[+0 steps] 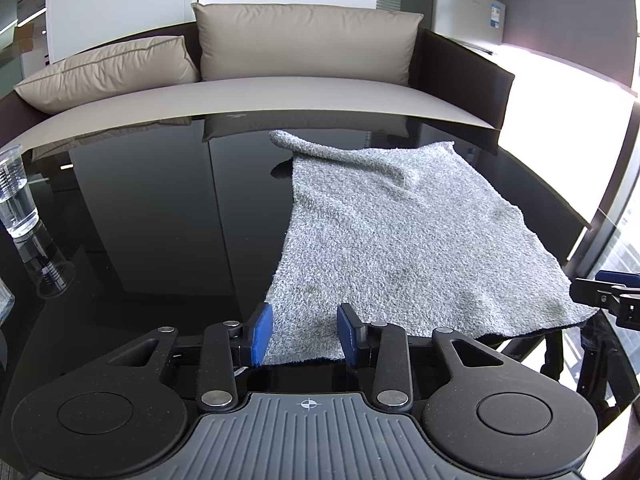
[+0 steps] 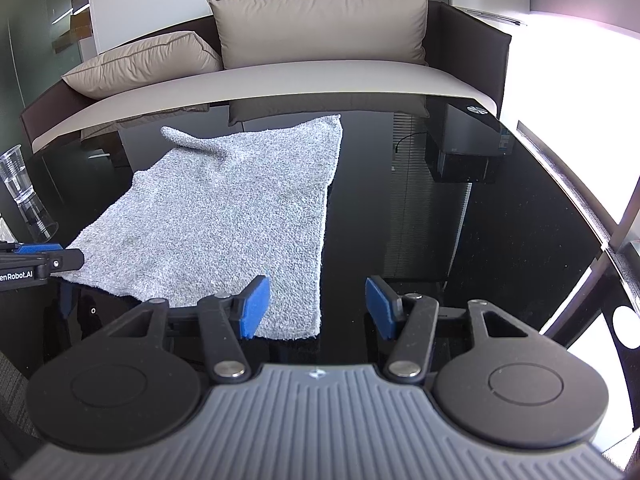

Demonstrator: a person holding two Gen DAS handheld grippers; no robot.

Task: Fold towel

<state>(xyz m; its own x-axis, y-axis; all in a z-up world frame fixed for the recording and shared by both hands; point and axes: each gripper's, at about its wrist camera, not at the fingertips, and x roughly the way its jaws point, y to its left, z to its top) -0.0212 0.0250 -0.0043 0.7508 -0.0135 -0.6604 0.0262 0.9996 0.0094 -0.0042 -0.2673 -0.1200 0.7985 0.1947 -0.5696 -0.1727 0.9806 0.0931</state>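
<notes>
The towel lay spread on the glossy black tabletop, its far left corner rolled into a ridge, with a sofa beyond the far edge. The left gripper had its jaws open astride the near left corner, and the right gripper stood open around the near right corner. A clear plastic cup stood far left.

- Left gripper: black linkage arms, blue pads, silver pivot screws, grey ribbed base bearing a crosshair mark.
- Right gripper: same build; blue pads, two round black side discs.
</notes>
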